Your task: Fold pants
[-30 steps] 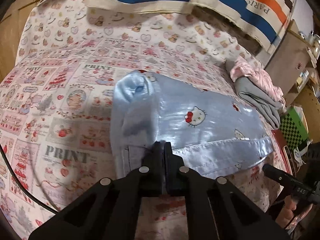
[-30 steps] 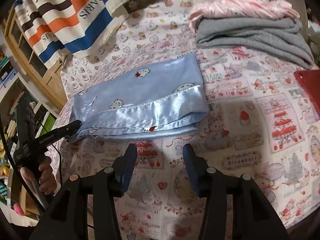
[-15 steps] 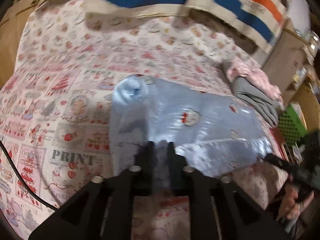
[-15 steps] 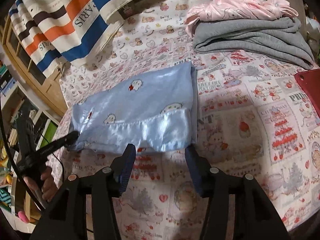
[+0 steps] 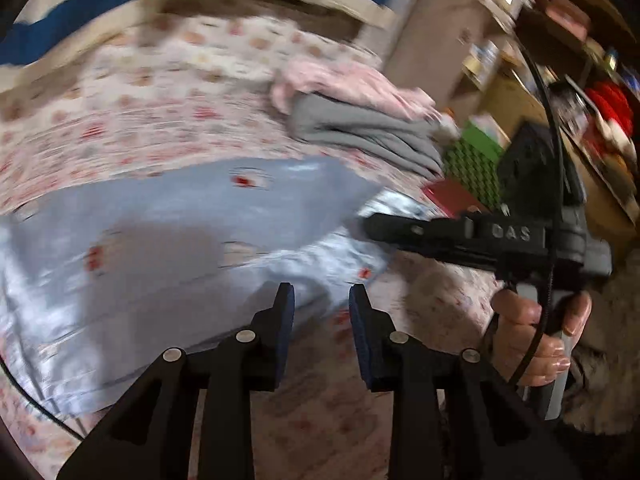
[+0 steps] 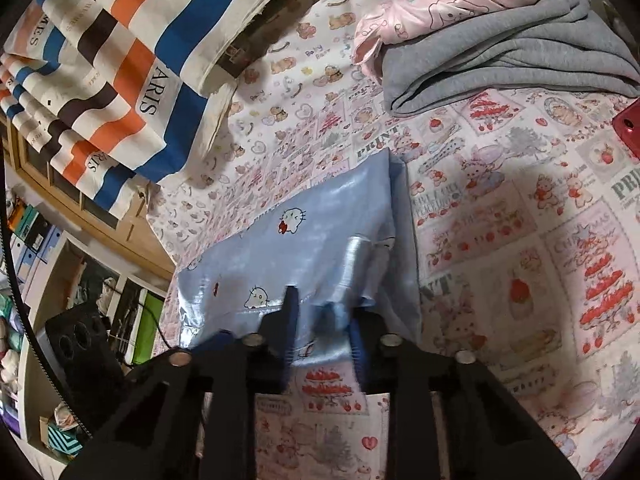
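Pants point(image 6: 320, 248) folded on patterned bedsheet point(image 6: 520, 220); striped pillow point(image 6: 132, 48), wooden shelves point(image 5: 520, 80) nearby

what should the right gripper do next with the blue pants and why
Probably lift and carry that edge over for the next fold. The right gripper has just been closing, with the near edge of the blue pants bunched between its fingers, while the left gripper has just been opening and holds nothing. The pants already lie folded lengthwise on the bedsheet.

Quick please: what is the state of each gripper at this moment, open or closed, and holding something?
Left gripper: open, just been opening, nothing between the fingers.
Right gripper: just been closing, shut on the near edge of the blue pants.
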`<action>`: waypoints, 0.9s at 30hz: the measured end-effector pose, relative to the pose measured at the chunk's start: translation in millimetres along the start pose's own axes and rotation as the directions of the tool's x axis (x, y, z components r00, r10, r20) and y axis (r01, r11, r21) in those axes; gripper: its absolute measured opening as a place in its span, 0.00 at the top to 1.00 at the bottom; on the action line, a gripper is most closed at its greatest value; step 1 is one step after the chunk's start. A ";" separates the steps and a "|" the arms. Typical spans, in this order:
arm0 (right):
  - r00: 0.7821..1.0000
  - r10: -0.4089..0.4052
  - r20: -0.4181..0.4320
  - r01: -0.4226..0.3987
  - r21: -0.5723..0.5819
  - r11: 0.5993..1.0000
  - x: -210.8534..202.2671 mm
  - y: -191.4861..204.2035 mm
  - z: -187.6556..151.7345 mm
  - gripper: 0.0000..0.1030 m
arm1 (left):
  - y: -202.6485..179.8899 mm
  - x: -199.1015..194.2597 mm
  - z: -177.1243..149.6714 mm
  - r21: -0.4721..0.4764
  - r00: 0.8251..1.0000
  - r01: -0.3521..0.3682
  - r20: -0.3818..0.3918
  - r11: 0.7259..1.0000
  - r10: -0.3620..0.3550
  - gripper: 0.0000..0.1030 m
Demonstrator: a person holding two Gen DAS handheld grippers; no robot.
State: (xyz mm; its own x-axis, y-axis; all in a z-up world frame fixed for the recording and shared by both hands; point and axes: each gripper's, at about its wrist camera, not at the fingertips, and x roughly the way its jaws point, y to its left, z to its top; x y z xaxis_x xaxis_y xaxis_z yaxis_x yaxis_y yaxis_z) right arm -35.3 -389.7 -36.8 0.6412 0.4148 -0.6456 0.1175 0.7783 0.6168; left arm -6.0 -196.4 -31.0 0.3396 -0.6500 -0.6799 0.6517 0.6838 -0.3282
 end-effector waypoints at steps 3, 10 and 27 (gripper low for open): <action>1.000 -0.016 0.005 0.016 -0.020 1.000 -4.2 -1.5 -0.2 0.81 | -16.0 14.4 1.5 0.078 0.998 -0.048 -0.030 0.996 0.050 0.69; 1.000 -0.005 0.007 0.006 -0.027 1.000 -15.7 -16.4 -7.7 0.74 | -21.1 30.8 -3.1 0.127 0.993 -0.079 -0.080 0.989 0.089 0.65; 0.997 -0.018 0.075 0.028 -0.135 0.990 -34.8 -8.3 -21.6 0.57 | -40.2 42.1 -4.4 0.331 0.961 -0.247 -0.036 0.911 0.274 0.55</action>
State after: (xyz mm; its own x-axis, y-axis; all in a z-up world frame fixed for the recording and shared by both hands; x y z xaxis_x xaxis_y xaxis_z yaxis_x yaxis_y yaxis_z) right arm -75.0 -400.5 -29.1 0.6941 0.3641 -0.6210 0.0320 0.8462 0.5319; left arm -20.9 -249.8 -49.3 0.4803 -0.4252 -0.7671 0.7339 0.6738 0.0860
